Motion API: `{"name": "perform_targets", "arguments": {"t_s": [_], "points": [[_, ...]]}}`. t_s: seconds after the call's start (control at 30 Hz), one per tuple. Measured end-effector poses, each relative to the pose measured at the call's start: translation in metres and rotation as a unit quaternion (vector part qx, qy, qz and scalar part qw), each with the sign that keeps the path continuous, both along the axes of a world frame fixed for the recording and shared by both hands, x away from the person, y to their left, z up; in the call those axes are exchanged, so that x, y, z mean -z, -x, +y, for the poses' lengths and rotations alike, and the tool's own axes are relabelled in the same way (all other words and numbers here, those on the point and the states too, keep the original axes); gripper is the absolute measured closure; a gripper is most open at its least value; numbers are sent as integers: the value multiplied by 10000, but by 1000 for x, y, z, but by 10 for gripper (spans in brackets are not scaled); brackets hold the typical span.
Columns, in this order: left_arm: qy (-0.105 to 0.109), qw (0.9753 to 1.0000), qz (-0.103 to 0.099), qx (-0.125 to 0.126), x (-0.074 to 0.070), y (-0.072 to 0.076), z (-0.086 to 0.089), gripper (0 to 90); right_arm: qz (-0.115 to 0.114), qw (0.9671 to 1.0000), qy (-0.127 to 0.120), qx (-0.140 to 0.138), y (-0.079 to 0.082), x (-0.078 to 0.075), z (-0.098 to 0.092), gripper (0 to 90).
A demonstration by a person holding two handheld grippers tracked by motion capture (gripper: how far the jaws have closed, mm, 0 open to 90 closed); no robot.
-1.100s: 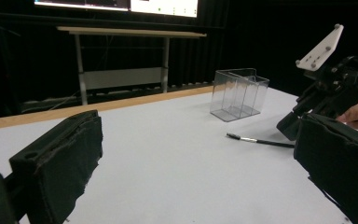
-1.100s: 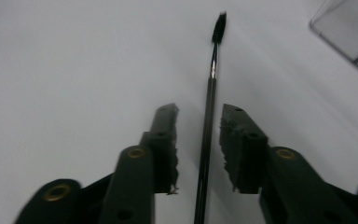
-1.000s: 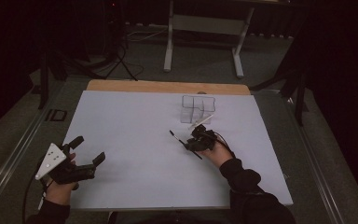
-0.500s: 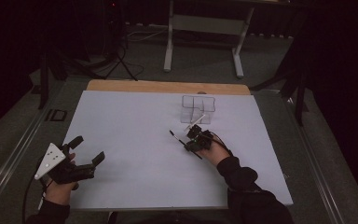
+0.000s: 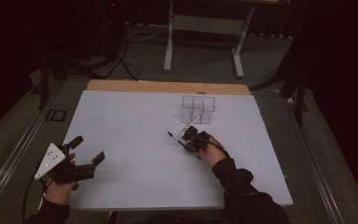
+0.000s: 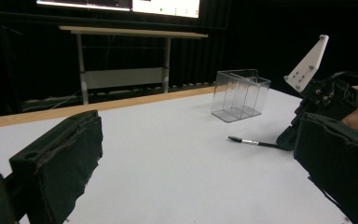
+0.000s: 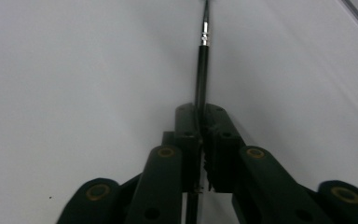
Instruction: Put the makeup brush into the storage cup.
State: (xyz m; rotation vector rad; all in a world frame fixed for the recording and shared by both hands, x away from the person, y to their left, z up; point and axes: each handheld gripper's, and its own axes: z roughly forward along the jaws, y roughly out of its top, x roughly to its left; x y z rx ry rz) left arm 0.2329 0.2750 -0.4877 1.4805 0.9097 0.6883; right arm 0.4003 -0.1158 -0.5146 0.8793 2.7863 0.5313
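Note:
A thin black pen (image 5: 173,136) with a silver band lies low over the white table sheet (image 5: 130,121), pointing left and away from me. My right gripper (image 5: 189,140) is shut on its rear part. In the right gripper view the pen (image 7: 202,70) runs straight out from between the closed jaws (image 7: 200,112). A clear plastic divided organizer (image 5: 198,108) stands just beyond that gripper. My left gripper (image 5: 88,149) rests near the table's front left corner, open and holding nothing. The left gripper view looks across to the pen (image 6: 254,142) and the organizer (image 6: 240,94).
A bare wooden strip (image 5: 168,87) edges the far side of the table. Beyond it stand a metal-legged bench (image 5: 203,28) and a tripod (image 5: 116,51) on the dark floor. Metal rails (image 5: 18,154) flank the table.
My right gripper has shifted slightly to the left with the pen in it. The left gripper has stayed put.

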Motion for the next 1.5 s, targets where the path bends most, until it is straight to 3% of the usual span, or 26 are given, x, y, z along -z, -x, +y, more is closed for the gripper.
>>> {"name": "perform_targets", "arguments": {"t_s": [0.27, 0.53, 0.8, 1.1, 1.33, 1.5], "points": [[5, 10000, 1, 1, 0, 0, 0, 16, 29, 9998, -128, 122, -2, 0, -3, 858], [6, 10000, 20, 5, 0, 0, 0, 16, 124, 9978, -563, 331, -6, -13, -18, 858], [0, 10000, 33, -9, 0, -1, -1, 16, 104, 9962, -783, 352, -5, -24, -27, 858], [73, 9999, 60, 64, -2, -1, -5, 16, -36, 9914, -1282, 257, 4, -46, -43, 858], [113, 9997, 49, 229, -11, -2, -13, 16, -136, 9854, -1678, 263, 13, -61, -56, 858], [160, 9990, 163, 391, -19, -7, -23, 16, -277, 9804, -1934, 264, 19, -66, -66, 858]]}}
